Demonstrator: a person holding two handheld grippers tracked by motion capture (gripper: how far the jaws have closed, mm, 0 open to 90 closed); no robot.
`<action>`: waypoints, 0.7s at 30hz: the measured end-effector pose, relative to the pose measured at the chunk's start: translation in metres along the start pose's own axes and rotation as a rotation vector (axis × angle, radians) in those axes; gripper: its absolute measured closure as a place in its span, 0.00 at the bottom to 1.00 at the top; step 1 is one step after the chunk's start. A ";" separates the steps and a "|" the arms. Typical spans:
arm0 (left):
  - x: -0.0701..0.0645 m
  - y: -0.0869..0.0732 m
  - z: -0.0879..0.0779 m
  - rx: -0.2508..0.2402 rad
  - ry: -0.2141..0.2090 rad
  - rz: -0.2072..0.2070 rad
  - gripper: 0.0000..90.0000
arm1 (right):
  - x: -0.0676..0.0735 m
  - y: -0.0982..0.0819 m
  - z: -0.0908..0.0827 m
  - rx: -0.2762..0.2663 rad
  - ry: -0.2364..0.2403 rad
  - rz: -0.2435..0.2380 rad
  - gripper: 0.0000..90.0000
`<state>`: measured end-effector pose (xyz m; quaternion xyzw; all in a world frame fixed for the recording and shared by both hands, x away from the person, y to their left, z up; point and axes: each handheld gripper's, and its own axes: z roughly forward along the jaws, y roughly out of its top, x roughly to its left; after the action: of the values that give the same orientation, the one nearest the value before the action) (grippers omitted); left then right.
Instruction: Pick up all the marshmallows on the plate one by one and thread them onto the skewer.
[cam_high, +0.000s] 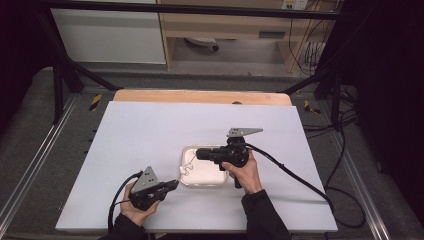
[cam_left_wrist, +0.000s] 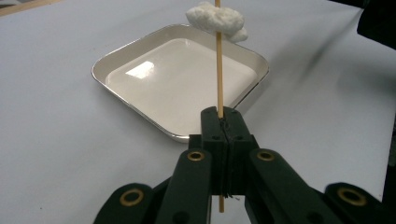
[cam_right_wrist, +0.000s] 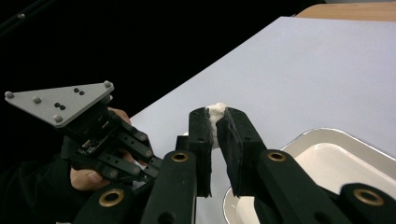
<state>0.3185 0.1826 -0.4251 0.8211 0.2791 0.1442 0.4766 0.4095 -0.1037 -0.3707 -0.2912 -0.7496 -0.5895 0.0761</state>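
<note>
Left gripper (cam_left_wrist: 223, 122) jaws clenched on the skewer (cam_left_wrist: 218, 70), steadying it; right gripper (cam_right_wrist: 215, 122) jaws pinch the white lump (cam_right_wrist: 215, 112) (over the tray (cam_left_wrist: 116, 58)), seemingly to slide it along

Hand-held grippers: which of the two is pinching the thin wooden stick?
The left hand-held gripper. Its jaws are shut on the stick, which carries a white lump. The right hand-held gripper squeezes that lump instead, above the tray.
</note>
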 end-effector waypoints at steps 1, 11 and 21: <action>0.000 0.000 0.000 0.002 0.003 0.006 0.99 | 0.000 0.000 0.000 0.004 0.001 -0.003 0.91; -0.002 0.000 0.002 0.036 0.008 0.017 0.99 | 0.001 -0.004 0.003 0.033 0.026 0.009 0.93; -0.005 0.001 0.001 0.049 0.036 0.026 0.99 | 0.004 -0.009 0.005 0.025 0.039 0.008 0.94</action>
<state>0.3155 0.1786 -0.4245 0.8334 0.2803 0.1581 0.4493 0.4026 -0.0983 -0.3775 -0.2818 -0.7542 -0.5853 0.0966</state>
